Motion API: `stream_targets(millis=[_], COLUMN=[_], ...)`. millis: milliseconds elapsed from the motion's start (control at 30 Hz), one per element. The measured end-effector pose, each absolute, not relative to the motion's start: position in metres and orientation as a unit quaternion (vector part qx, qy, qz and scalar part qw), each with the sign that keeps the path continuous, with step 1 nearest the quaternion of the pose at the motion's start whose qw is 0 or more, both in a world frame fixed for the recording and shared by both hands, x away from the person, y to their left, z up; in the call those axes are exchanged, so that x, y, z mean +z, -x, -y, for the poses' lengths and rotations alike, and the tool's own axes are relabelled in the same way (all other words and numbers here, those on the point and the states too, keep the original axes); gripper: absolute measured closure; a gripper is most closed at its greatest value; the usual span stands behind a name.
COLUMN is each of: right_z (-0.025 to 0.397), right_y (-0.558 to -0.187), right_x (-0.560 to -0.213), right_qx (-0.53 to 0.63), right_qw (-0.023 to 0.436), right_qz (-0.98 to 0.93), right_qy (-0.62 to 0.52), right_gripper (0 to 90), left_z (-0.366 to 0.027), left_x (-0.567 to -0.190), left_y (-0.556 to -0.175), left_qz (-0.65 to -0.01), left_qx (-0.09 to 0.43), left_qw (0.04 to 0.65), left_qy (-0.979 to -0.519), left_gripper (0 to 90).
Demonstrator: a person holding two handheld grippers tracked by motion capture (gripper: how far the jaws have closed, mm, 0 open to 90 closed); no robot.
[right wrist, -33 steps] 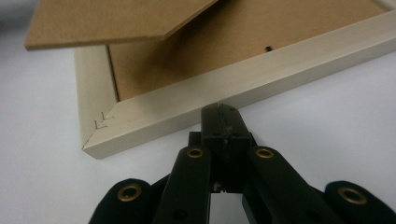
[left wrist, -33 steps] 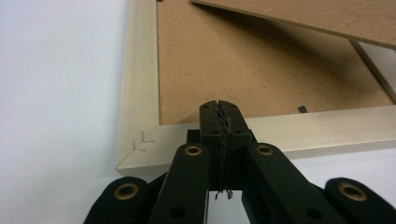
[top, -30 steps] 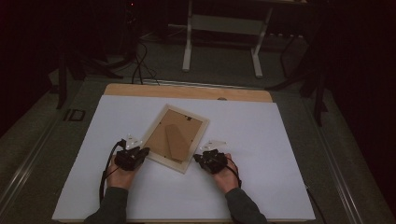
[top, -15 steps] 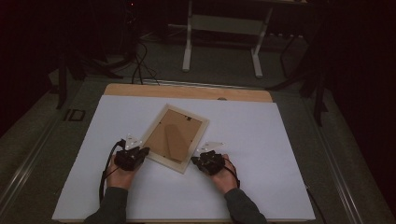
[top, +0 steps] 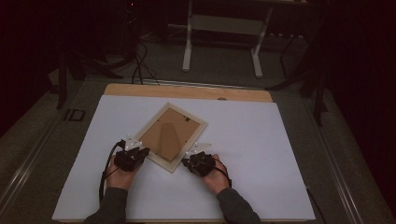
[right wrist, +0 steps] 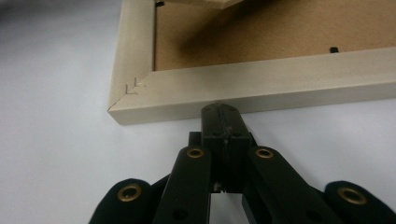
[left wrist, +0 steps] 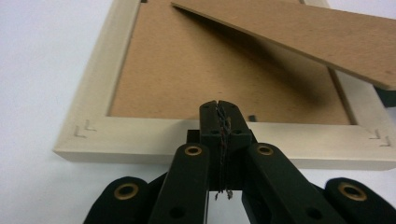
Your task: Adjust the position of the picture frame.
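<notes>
Nearest the person, at about 6 o'clock on the white table, both hands held their tools low against a face-down picture frame. The left gripper sat at the frame's 8 o'clock side with its jaws pressed together on nothing, their tips resting over the pale wooden rail, just short of the brown backing board. The right gripper lay at 5 o'clock of the frame, jaws likewise closed and empty, their tips touching or just beside the rail's outer edge close to the near corner.

Farther in, the hinged easel stand stood lifted off the backing board, tilted upward and casting a shadow across it. A small dark retaining tab showed at the inner lip of the rail.

The step in hand looked like steadying or squaring the frame between the two closed tools, ahead of working on its back. The next move would likely call for one tool to keep the rail pinned while the other reached a tab at 12 o'clock of its tips and turned it gently, without skidding the frame over the smooth sheet.

Beyond the sheet, a bare wooden strip edged the table's far side.
</notes>
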State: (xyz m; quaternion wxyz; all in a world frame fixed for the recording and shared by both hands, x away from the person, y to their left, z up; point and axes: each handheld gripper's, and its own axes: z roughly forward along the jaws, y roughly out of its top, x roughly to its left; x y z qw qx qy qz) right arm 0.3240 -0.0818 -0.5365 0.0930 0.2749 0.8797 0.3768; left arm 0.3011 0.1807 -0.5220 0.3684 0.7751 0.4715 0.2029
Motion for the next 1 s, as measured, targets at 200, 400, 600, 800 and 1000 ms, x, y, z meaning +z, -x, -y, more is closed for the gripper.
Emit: stream_targets(millis=[200,400,600,800,1000], right_z=[0.073,0.065,0.051,0.035,0.025], right_y=[-0.325,-0.326,-0.325,-0.327,-0.327], right_x=[-0.537,-0.538,-0.539,-0.539,-0.538], right_qx=[0.380,0.385,0.389,0.389,0.393], right_qw=[0.086,0.078,0.074,0.070,0.068], right_qz=[-0.881,-0.878,-0.879,-0.882,-0.884], right_qy=[-0.269,-0.272,-0.265,-0.256,-0.245], right_gripper=[90.0,90.0,90.0,90.0,90.0], left_z=[-0.180,-0.181,-0.182,-0.185,-0.188], left_x=[-0.522,-0.523,-0.523,-0.523,-0.523], left_y=[-0.300,-0.301,-0.301,-0.301,-0.300], left_qz=[-0.471,-0.474,-0.477,-0.481,-0.484], left_qx=[0.201,0.200,0.202,0.201,0.202], left_qw=[0.367,0.365,0.366,0.363,0.365], left_qy=[-0.776,-0.776,-0.773,-0.772,-0.769], left_gripper=[89.9,89.9,89.8,89.7,89.7])
